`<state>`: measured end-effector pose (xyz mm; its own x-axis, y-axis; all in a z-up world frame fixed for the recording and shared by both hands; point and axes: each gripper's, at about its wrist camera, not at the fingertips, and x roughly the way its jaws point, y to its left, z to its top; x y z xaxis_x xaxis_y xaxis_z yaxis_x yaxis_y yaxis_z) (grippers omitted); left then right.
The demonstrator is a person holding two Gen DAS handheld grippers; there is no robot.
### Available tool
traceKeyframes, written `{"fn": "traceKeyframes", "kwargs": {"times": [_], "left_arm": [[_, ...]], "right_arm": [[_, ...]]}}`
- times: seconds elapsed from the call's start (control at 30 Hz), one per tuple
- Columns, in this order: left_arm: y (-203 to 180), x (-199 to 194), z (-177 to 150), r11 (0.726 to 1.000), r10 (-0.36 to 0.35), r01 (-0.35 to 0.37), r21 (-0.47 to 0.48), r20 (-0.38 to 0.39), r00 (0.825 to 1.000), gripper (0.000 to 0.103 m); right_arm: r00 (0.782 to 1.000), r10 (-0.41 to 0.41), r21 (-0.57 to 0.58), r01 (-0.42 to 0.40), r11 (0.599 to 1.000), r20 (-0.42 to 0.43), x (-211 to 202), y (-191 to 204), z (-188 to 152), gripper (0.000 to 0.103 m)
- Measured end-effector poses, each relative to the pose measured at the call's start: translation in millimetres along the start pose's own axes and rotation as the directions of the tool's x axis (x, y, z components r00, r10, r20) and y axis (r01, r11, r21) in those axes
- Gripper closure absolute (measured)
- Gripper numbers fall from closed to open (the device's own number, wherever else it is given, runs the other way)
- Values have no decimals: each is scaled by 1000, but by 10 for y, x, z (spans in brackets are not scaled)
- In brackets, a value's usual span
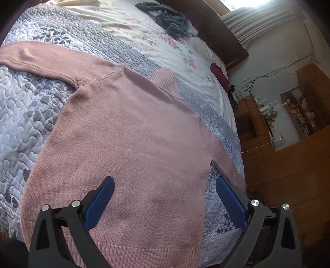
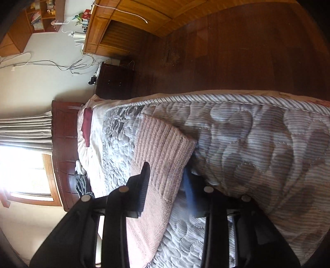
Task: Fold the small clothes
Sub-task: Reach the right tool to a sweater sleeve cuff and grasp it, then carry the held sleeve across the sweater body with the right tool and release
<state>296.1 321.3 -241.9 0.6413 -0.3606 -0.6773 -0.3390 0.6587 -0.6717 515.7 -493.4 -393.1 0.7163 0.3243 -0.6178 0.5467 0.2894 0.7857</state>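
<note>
While the pink sweater lay spread flat and face-down-or-up I could not tell on the quilted bedspread, I had my left gripper hovering over its lower body, fingers spread wide and holding nothing, one blue pad above the knit and the other beyond the side seam, over bare quilt. The garment's long axis ran away from those fingers, hem nearest me and ribbed collar farthest, with one sleeve stretched out toward the far left of the left wrist view. My right gripper was down at the ribbed cuff of the other sleeve near the bed's edge, jaws parted on either side of the knit and not yet pinching it, as far as the right wrist view showed. I judged that sleeve the nearer work, and the right hand the closer one: the coming move called for closing on the cuff and carrying it across the sweater's body. A grey heap of clothes waited near the headboard.
</note>
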Motion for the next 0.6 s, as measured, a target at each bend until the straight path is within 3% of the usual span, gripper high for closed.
{"fn": "traceKeyframes", "kwargs": {"times": [0.03,0.1,0.3,0.5,0.6], "left_arm": [[25,4,7,1000,4,-4,-11,-1,1000,4],[46,17,24,1000,20,-20,-13,-6,1000,4],[84,38,71,1000,10,-10,-14,-23,1000,4],[-24,105,136,998,-23,25,59,-43,999,4],[-29,106,178,997,-62,62,54,0,998,4]], "right_arm": [[1000,-2,-8,2,1000,0,21,31,10,71],[1000,-3,-29,3,1000,-1,35,108,17,90],[999,1,-193,6,981,34,-94,633,-156,94],[998,51,-447,-32,894,30,-270,1484,-786,95],[997,74,-548,-61,834,1,-273,1847,-1234,95]]}}
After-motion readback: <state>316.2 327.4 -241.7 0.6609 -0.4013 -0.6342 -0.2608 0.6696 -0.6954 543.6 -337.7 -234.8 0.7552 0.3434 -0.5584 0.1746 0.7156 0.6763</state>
